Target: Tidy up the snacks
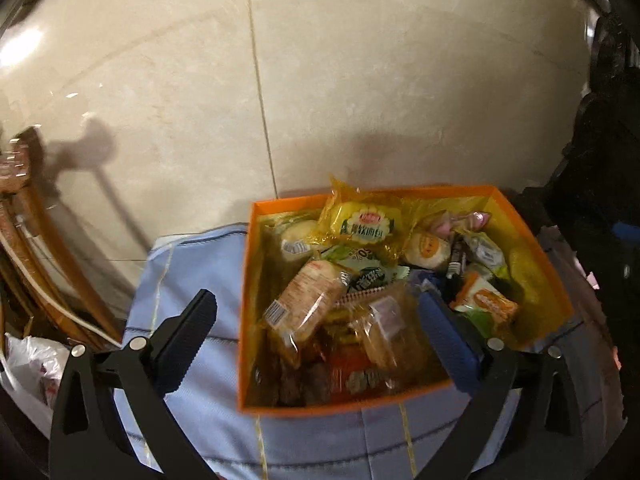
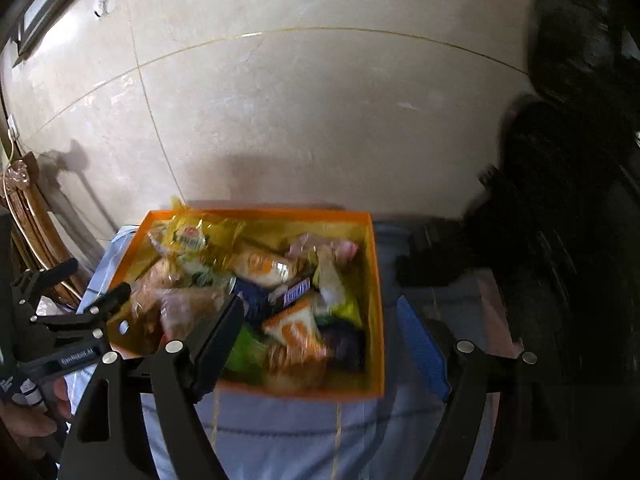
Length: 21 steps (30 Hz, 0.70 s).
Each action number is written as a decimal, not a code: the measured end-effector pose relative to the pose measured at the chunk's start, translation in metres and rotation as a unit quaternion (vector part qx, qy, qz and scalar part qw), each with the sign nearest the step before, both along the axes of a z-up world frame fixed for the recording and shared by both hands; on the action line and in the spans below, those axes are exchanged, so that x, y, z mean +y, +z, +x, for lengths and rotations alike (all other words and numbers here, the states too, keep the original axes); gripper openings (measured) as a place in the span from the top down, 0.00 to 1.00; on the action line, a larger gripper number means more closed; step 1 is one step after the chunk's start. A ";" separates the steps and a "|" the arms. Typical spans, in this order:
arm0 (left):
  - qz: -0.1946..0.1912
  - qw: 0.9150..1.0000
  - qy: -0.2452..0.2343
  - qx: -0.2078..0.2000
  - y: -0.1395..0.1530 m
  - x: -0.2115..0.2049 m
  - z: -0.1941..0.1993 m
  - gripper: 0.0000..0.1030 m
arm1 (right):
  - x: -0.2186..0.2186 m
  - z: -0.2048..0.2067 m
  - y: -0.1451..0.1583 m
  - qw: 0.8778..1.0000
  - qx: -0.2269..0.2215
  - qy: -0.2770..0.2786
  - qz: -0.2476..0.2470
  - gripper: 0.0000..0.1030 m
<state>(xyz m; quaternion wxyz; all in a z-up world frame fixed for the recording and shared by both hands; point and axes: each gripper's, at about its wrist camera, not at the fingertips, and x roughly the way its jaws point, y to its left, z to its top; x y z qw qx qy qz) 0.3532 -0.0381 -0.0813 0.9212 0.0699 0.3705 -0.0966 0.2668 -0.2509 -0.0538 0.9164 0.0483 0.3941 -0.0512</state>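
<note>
An orange box (image 1: 248, 280) full of wrapped snacks stands on a light blue cloth, against a marble wall. It holds a yellow bread pack (image 1: 366, 220), a clear cracker pack (image 1: 304, 300) and an orange-green packet (image 1: 486, 304). My left gripper (image 1: 316, 332) is open and empty, hovering over the box's near left part. In the right wrist view the box (image 2: 378, 320) is blurred. My right gripper (image 2: 320, 344) is open and empty over its near right corner. The left gripper (image 2: 80, 312) shows at the left of that view.
The light blue cloth (image 1: 192, 280) covers the surface under the box. Wooden furniture (image 1: 36, 240) and a white plastic bag (image 1: 36, 364) stand at the left. A dark object (image 2: 560, 200) stands right of the box. The marble wall (image 1: 320, 80) is close behind.
</note>
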 end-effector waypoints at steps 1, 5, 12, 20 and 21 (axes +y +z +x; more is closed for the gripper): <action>-0.002 1.000 -0.001 -0.004 0.005 0.001 -0.010 0.04 | 0.003 -0.013 0.002 1.000 -0.002 -0.002 0.007 0.19; -0.007 0.999 -0.010 -0.033 0.029 0.011 -0.066 0.04 | 0.016 -0.070 0.005 1.000 -0.006 -0.007 0.025 0.18; 0.069 0.997 -0.007 -0.023 0.041 0.013 -0.176 0.04 | 0.052 -0.180 0.024 0.999 -0.018 0.033 0.021 0.18; 0.020 1.000 -0.023 0.005 0.063 0.019 -0.301 0.04 | 0.051 -0.280 0.060 0.997 -0.053 0.042 0.023 0.06; -0.029 0.999 -0.023 0.007 0.074 0.024 -0.319 0.04 | 0.049 -0.291 0.062 0.997 -0.054 0.048 0.028 0.06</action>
